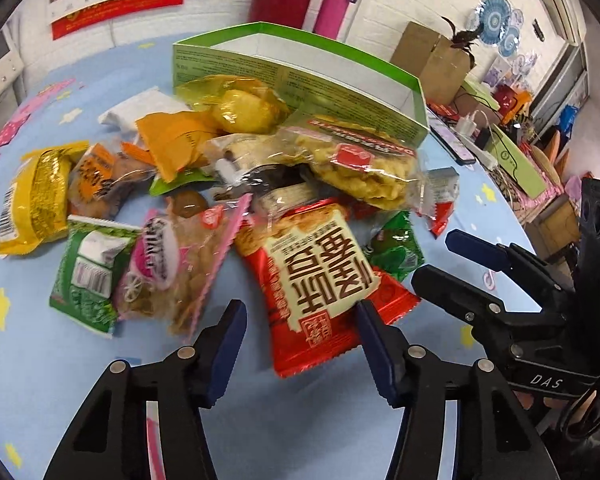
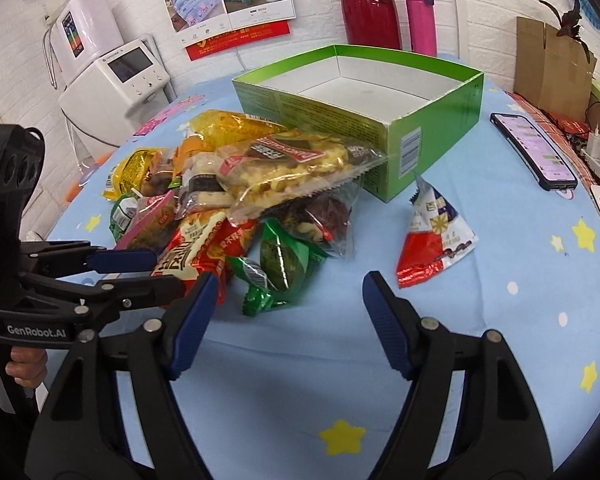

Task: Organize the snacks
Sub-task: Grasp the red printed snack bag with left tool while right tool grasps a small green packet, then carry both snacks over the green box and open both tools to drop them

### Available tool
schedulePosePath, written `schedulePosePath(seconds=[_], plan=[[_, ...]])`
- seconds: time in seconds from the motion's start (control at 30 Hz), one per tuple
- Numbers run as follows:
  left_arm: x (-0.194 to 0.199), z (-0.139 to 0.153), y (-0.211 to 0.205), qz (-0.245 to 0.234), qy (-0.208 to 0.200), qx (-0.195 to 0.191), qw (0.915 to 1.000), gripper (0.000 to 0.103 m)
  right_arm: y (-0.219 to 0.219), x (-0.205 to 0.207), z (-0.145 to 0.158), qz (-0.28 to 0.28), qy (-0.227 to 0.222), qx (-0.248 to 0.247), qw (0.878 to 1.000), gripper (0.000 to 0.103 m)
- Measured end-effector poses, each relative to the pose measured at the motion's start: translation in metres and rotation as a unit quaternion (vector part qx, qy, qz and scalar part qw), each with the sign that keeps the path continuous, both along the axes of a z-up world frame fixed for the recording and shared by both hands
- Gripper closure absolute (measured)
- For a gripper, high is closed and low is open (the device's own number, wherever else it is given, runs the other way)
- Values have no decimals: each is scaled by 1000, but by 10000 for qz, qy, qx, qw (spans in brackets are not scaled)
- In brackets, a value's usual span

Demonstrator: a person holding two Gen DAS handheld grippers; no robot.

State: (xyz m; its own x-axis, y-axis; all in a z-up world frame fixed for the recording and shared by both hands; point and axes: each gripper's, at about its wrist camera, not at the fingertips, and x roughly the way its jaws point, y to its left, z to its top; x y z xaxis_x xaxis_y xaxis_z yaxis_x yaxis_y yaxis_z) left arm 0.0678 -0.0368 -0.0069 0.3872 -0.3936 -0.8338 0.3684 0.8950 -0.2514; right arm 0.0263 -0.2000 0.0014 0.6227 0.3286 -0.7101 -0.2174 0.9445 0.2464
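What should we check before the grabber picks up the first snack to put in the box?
1. Open green cardboard box has room inside: ok, its white floor is bare.
2. Left gripper open: ok, jaws apart around the near end of the red and white snack packet.
3. Left gripper gripping that packet: not ok, the fingers are not closed on it yet.
4. Right gripper open and free: ok, only blue star-patterned tablecloth between its fingers.
5. Packet free to lift: cannot tell, its far end runs under the pile.
6. Black smartphone clear of the snacks: ok, it lies right of the box.
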Motion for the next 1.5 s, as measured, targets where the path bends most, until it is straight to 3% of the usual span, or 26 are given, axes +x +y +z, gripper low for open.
schedulePosePath(seconds=[0.13,0.23,0.37,0.6,0.77,0.83,0.9,0.93,1.03,1.23,1.3,1.33,1.5], plan=[[-3,9,17,420,-21,-330,9986,43,12,9,-1,7,-1,-114,9999,28],[6,14,13,505,-26,-527,9973,31,11,10,-1,-75,24,-116,9999,28],[17,5,-8,310,105,-440,9985,31,1,4,-7,-284,83,-416,9987,28],[21,1,-11,275,125,-426,9986,29,-4,7,-10,-246,154,-200,9994,28],[32,-9,-12,396,305,-526,9974,20,-1,18,-13,-188,167,-49,9997,29],[34,-14,-17,323,370,-534,9974,20,-5,18,-17,-237,292,52,9993,36],[32,-14,-25,109,175,-311,9993,20,-7,12,-18,-167,313,82,9993,39],[29,-14,-27,-13,142,-237,9996,21,-7,10,-18,-132,327,38,9994,39],[21,-11,-25,-194,232,-440,9986,39,-5,9,-16,-58,289,-21,9996,39],[27,-12,-7,157,352,-652,9971,40,10,23,-18,10,179,-92,9998,39],[25,-12,-11,106,292,-566,9979,43,5,21,-19,-150,214,-106,9996,63],[20,-10,-12,67,238,-530,9983,47,1,16,-19,-159,238,-13,9996,66],[-9,7,-11,-224,113,-516,9984,50,-18,-18,-7,-219,212,185,9994,69]])
